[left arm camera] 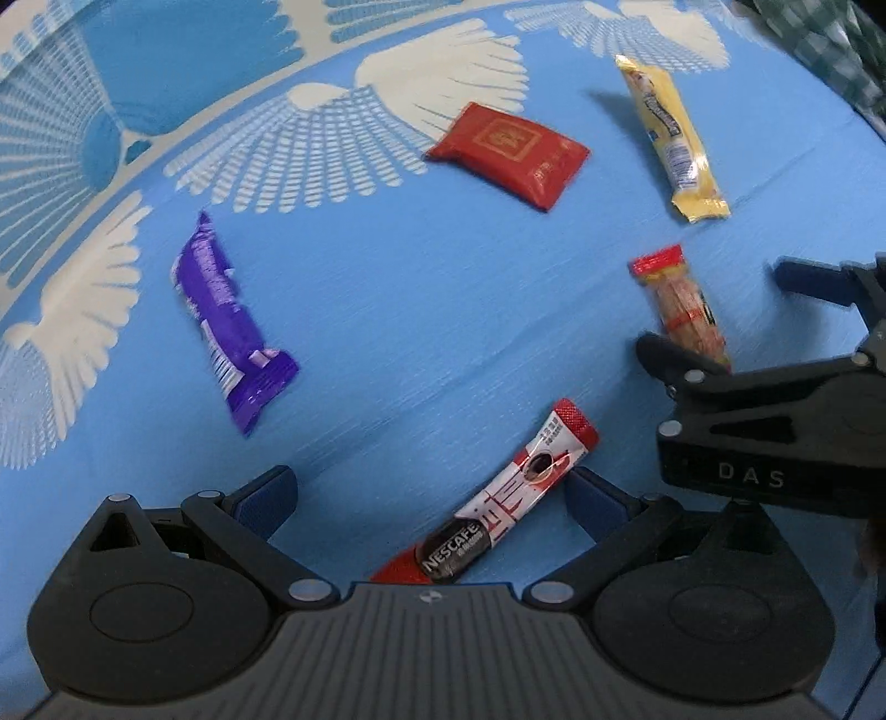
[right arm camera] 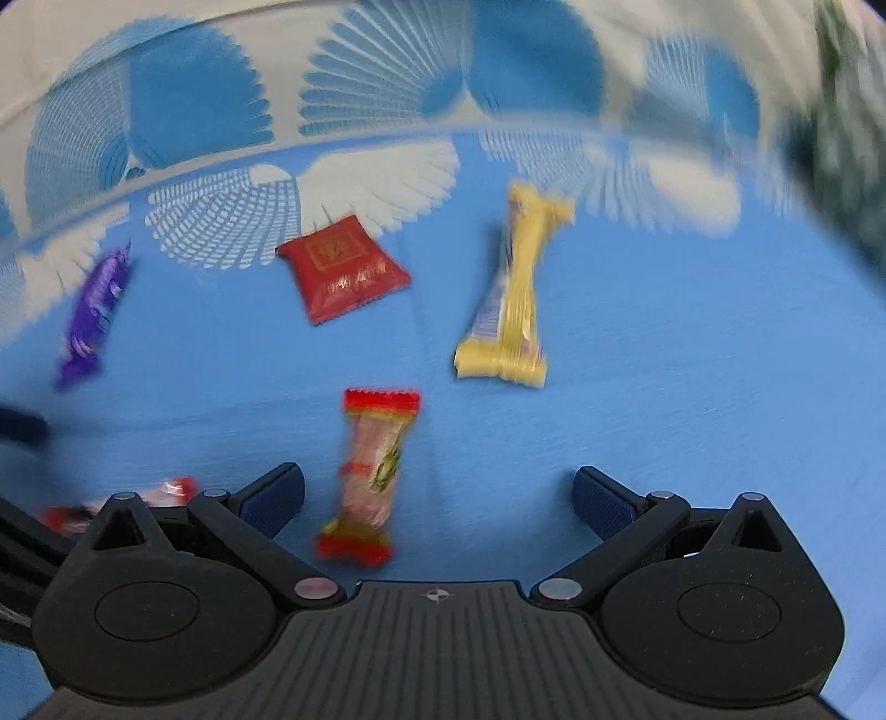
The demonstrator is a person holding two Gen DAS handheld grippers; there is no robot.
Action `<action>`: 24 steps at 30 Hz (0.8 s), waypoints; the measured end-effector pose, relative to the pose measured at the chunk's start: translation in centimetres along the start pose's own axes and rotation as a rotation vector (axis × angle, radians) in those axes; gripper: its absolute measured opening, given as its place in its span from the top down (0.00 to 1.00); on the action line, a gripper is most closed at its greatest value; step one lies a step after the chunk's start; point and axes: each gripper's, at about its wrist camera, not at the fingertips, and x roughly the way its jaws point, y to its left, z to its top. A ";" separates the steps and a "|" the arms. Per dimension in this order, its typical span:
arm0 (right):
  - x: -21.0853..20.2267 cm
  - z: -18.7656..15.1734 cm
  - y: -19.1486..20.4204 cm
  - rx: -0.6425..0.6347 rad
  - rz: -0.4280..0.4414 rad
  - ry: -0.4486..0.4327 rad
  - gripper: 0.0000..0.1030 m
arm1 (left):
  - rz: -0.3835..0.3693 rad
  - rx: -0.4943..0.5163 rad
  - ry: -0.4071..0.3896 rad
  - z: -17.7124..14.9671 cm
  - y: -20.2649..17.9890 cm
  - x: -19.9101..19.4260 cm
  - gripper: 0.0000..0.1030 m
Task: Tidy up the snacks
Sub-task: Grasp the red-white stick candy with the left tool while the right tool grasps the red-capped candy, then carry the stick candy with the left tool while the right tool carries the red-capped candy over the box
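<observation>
I work over a blue tablecloth (left arm camera: 421,310) printed with pale fan-shaped motifs along its far border; a dark green checked fabric (left arm camera: 830,50) sits at the far right corner, blurred

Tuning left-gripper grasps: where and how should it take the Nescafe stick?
Grip the Nescafe stick at mid-length, across its narrow width, coming straight down from above. It lies flat and diagonal on the blue cloth, already between the open fingers of the left gripper, nearer the right pad. I'd probably rotate the wrist so the pads meet its long edges squarely.
</observation>
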 end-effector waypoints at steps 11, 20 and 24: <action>-0.7 -1.0 -0.1 -0.025 0.025 -0.087 0.52 | -0.060 -0.010 -0.053 -1.2 -0.6 -2.1 0.89; -4.0 -1.7 0.6 -0.045 0.060 -0.066 0.82 | -0.104 -0.126 -0.061 -3.6 -0.1 -6.2 0.89; -8.5 -2.3 -0.7 0.044 0.061 -0.092 0.82 | -0.110 -0.169 -0.112 -5.4 0.0 -10.9 0.89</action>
